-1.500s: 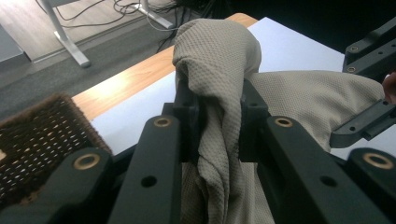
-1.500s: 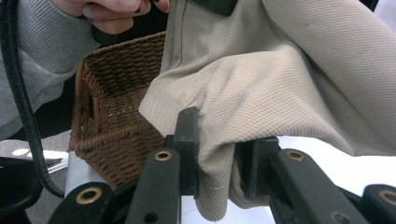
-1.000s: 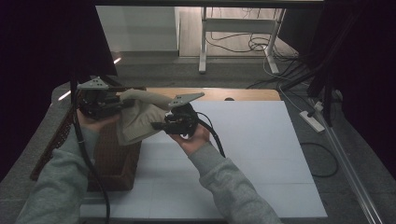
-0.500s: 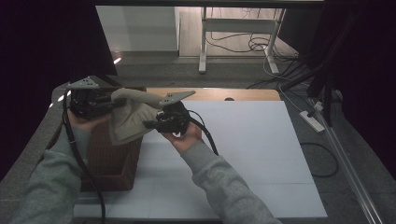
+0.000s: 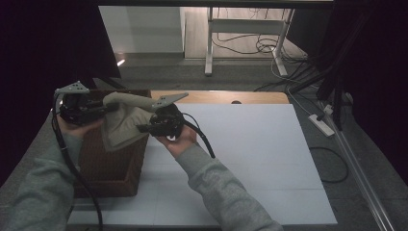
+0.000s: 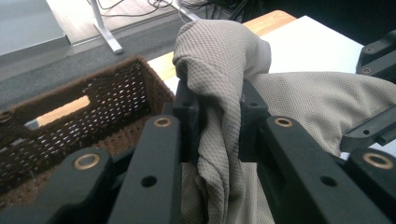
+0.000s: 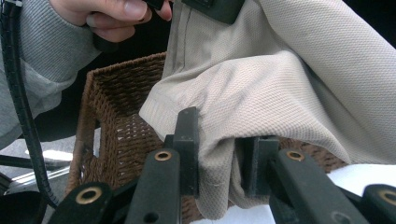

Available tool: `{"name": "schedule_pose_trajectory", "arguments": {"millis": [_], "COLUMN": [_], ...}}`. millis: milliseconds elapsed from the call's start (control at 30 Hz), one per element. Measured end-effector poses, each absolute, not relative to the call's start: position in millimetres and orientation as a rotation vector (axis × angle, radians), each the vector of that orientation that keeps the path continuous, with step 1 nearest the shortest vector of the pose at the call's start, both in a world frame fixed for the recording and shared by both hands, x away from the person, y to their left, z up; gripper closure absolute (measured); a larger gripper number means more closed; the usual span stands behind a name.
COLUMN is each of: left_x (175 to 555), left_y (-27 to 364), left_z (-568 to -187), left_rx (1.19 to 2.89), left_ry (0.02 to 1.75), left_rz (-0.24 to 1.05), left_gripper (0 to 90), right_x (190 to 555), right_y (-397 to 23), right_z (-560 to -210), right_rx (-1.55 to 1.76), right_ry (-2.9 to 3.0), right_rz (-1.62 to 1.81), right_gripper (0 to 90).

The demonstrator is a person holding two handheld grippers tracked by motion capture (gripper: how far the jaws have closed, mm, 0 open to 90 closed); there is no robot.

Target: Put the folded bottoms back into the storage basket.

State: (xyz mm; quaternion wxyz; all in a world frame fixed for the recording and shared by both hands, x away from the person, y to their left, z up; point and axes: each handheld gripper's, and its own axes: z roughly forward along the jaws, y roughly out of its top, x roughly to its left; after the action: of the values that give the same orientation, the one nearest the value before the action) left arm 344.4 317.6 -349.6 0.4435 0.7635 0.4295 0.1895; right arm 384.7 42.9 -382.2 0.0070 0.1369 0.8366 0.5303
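A beige knit cloth hangs between my two grippers above a brown wicker basket at the left of the white table. My left gripper is shut on a bunched fold of the cloth, which fills the gap between its black jaws. My right gripper is shut on the cloth's lower edge, with the basket behind it. In the right gripper view, the hand holding the left gripper is at the top.
The white tabletop stretches to the right of the basket, with a wooden strip along its far edge. Beyond the table are a desk leg, floor cables and a power strip.
Both hands have carried the cloth to the left, from the table's edge to over the basket. Both grips on the cloth stay the same.
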Motion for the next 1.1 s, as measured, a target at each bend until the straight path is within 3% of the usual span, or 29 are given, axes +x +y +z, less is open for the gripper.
{"name": "schedule_pose_trajectory", "arguments": {"millis": [1100], "left_x": [337.2], "left_y": [382.8], "left_z": [-380.9], "left_rx": [1.848], "left_ry": [1.226], "left_rz": [0.45], "left_gripper": [74.5], "right_x": [389.2], "right_y": [111.7], "right_z": [-409.2], "right_rx": [0.409], "right_ry": [2.699], "right_rz": [1.629], "right_gripper": [70.5]}}
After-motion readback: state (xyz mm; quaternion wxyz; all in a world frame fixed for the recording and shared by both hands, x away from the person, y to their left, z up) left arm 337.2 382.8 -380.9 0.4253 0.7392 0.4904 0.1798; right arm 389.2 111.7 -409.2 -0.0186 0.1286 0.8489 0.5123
